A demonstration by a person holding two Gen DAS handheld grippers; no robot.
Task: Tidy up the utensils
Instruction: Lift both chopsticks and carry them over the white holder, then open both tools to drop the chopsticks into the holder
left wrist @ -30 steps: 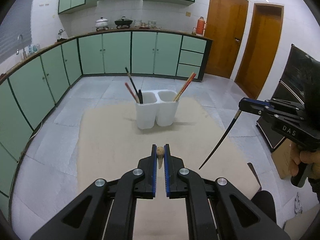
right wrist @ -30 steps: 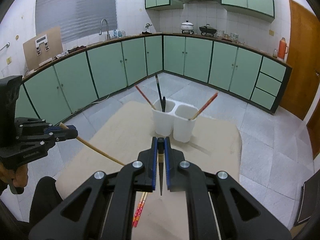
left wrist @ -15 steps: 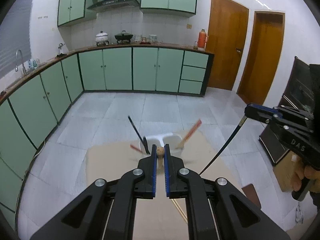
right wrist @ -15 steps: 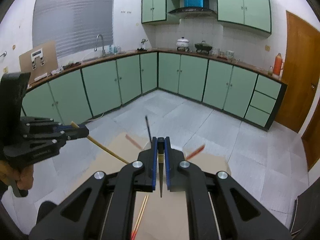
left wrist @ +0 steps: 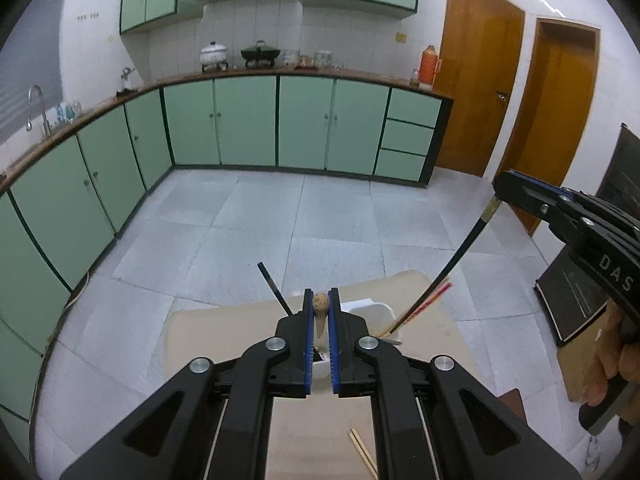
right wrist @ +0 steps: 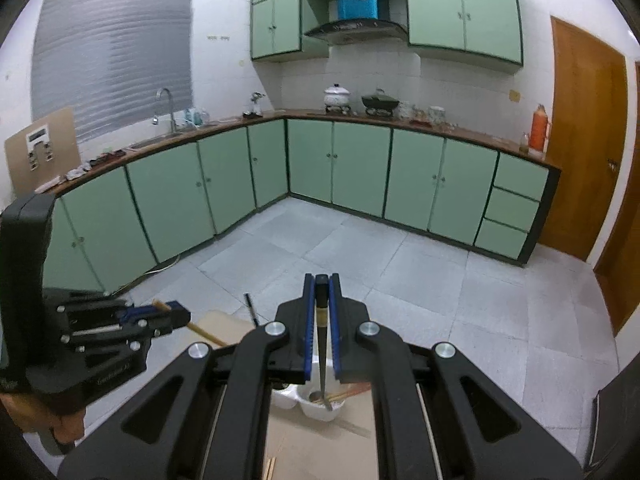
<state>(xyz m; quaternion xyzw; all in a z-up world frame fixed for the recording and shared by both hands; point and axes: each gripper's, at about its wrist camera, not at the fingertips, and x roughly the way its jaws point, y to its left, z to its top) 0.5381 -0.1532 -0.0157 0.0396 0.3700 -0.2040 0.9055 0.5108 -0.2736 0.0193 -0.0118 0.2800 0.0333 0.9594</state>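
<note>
My left gripper [left wrist: 321, 300] is shut on a pale wooden chopstick [left wrist: 321, 314] that slants down over the white two-cup holder [left wrist: 372, 309], which lies mostly hidden under the fingers. My right gripper [right wrist: 321, 285] is shut on a black chopstick [right wrist: 322, 344]. Its tip hangs at the mouth of the holder's [right wrist: 320, 410] right cup. In the left wrist view the right gripper [left wrist: 499, 189] comes in from the right, with the black chopstick [left wrist: 452, 268] slanting down beside a red chopstick [left wrist: 434, 300]. Another black chopstick [left wrist: 274, 286] stands in the left cup. The left gripper [right wrist: 182, 315] shows at the left.
The holder stands on a beige table top [left wrist: 224, 336] above a grey tiled floor. Loose wooden chopsticks [left wrist: 362, 450] lie on the table near me. Green cabinets line the far walls, and a dark appliance [left wrist: 580, 300] stands at the right.
Both grippers travelled forward and rose, each keeping its chopstick. The holder, once well ahead on the table, now sits right under the fingertips.
</note>
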